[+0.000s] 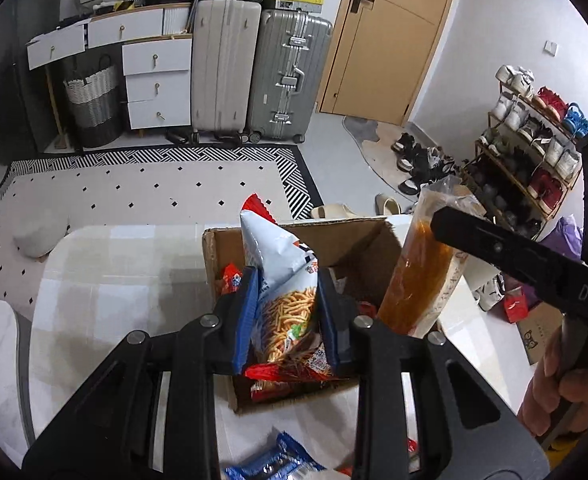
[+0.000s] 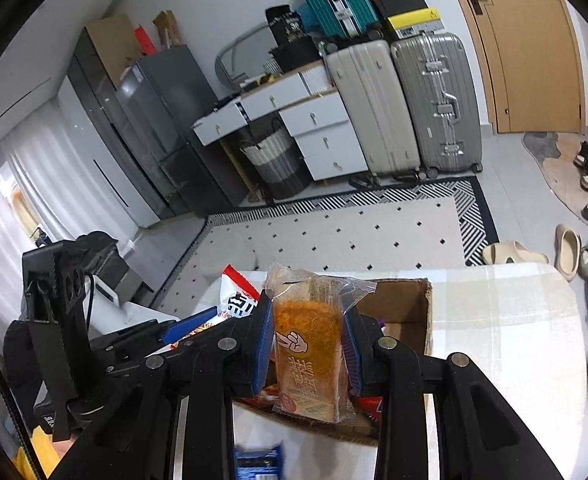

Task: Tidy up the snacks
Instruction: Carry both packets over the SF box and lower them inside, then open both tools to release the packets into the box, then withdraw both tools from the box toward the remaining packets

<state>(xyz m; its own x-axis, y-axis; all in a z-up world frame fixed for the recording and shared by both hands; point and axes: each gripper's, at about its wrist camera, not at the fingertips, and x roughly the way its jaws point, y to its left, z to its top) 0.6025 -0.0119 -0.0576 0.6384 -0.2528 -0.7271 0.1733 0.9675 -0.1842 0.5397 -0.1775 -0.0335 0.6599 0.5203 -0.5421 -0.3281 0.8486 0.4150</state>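
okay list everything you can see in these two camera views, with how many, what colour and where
chip bag: 1, white and red, held upright over the box in the left gripper
orange snack pack: 1, clear wrap, held upright over the box in the right gripper
cardboard box: 1, brown, open, on the table, red packets inside
blue packet: 1, on the table, near side of the box
table: 1, pale checked top
rug: 1, cream, black diamonds, striped border
suitcases: 2 upright, beige and silver, by the door
door: 1, tan
shoe rack: 1, far right, full
left gripper: 1, black, blue pads
right gripper: 1, black, blue pads
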